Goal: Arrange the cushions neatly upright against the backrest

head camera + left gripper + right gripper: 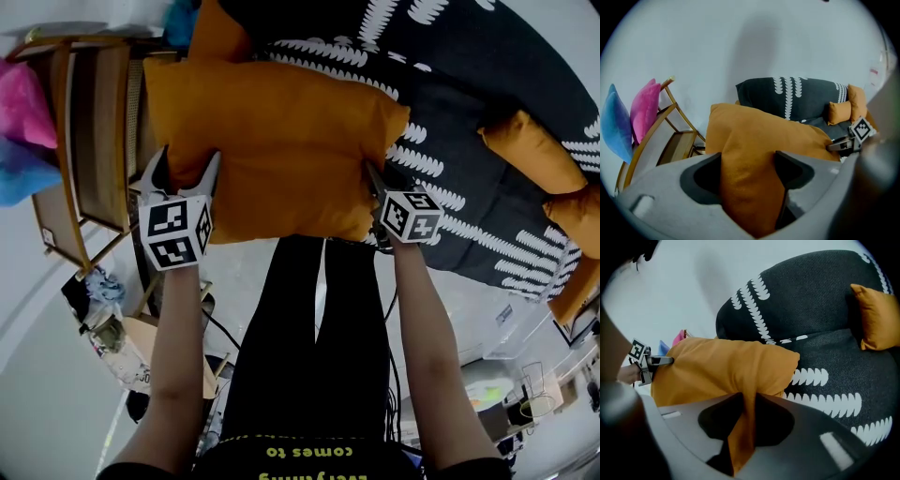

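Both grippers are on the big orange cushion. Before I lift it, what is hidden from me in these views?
- Head view: the sofa seat beneath the big orange cushion is covered by it.
- Head view: the small orange cushions at right are cut off by the picture's edge, so their number is unclear.
- Head view: the right gripper has its tips hidden by the cushion's corner and its marker cube.
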### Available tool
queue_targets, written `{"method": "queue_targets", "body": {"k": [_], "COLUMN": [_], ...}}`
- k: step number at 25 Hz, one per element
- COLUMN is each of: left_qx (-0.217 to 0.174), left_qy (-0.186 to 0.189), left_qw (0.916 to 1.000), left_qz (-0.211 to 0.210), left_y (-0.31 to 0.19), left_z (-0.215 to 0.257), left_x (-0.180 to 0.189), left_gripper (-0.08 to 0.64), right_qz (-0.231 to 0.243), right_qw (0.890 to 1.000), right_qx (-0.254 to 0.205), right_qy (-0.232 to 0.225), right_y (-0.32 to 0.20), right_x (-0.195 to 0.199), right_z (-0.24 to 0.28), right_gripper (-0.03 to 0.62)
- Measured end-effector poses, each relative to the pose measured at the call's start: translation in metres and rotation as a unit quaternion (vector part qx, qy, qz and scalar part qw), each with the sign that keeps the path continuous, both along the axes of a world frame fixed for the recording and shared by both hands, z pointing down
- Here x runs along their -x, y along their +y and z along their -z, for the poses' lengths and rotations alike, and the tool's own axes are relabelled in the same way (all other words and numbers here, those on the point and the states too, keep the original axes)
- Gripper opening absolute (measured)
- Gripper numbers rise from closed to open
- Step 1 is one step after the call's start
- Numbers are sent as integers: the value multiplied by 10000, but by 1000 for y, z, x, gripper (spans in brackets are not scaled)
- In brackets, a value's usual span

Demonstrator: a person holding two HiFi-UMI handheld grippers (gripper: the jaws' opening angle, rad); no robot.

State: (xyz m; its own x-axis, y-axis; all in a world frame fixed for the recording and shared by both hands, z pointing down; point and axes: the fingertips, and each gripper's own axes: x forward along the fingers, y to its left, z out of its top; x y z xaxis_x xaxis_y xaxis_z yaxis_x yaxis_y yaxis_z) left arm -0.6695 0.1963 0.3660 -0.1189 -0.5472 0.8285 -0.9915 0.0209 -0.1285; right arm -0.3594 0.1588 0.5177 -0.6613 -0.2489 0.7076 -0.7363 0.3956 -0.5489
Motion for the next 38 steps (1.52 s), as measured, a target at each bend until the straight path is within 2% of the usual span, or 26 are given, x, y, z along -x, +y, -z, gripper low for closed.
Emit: {"method": "queue_targets", "body": {"k": [4, 6, 11, 15, 18, 23, 25, 28, 30, 31, 32, 34, 35, 36, 38], "left_qx": [-331, -468, -770, -1265, -1709, -2353, -2610, -3112, -3243, -3139, -2898, -2162, -1868, -1730, -1765], "left_qy": [-82, -76, 130, 353, 575, 761, 757, 591, 455, 421, 410, 343, 283, 237, 249], "left_qw": [9994, 9989, 9969, 9913, 9833, 9663, 9588, 9432, 9378, 9409, 9488, 9688, 9743, 9756, 9728], "left_qz": [42, 71, 126, -25, -250, -709, -825, -999, -1155, -1198, -1188, -1166, -1227, -1329, -1480], "left_y": [6, 11, 5, -33, -73, -139, -161, -193, -208, -214, -218, -218, -215, -213, -214], "left_z": [14, 21, 40, 60, 76, 94, 101, 108, 96, 79, 55, -1, -23, -37, -42], "left_x": [1, -1, -14, -39, -67, -99, -109, -123, -127, -126, -123, -114, -110, -108, -105], "left_gripper": [208, 154, 120, 108, 103, 100, 97, 97, 104, 110, 119, 141, 140, 133, 133], "right_qz": [-207, -382, -827, -1112, -1291, -1507, -1617, -1796, -1834, -1772, -1635, -1210, -1042, -974, -1029], "right_qw": [9994, 9982, 9907, 9779, 9625, 9258, 9091, 8844, 8773, 8800, 8871, 9045, 9091, 9106, 9109], "right_qx": [-269, -444, -1066, -1766, -2386, -3444, -3807, -4264, -4367, -4313, -4184, -3834, -3731, -3700, -3702], "right_qy": [-57, -104, -178, -126, 66, 402, 488, 616, 770, 899, 1064, 1423, 1533, 1561, 1502], "right_y": [4, 6, -9, -43, -75, -129, -145, -169, -178, -181, -182, -180, -178, -177, -181], "right_x": [-6, -12, -40, -76, -110, -147, -159, -176, -183, -185, -187, -187, -188, -189, -192], "right_z": [19, 35, 90, 141, 178, 234, 250, 260, 246, 230, 208, 160, 143, 134, 130], "right_gripper": [33, 25, 23, 23, 23, 23, 23, 26, 32, 41, 54, 69, 67, 60, 74]}}
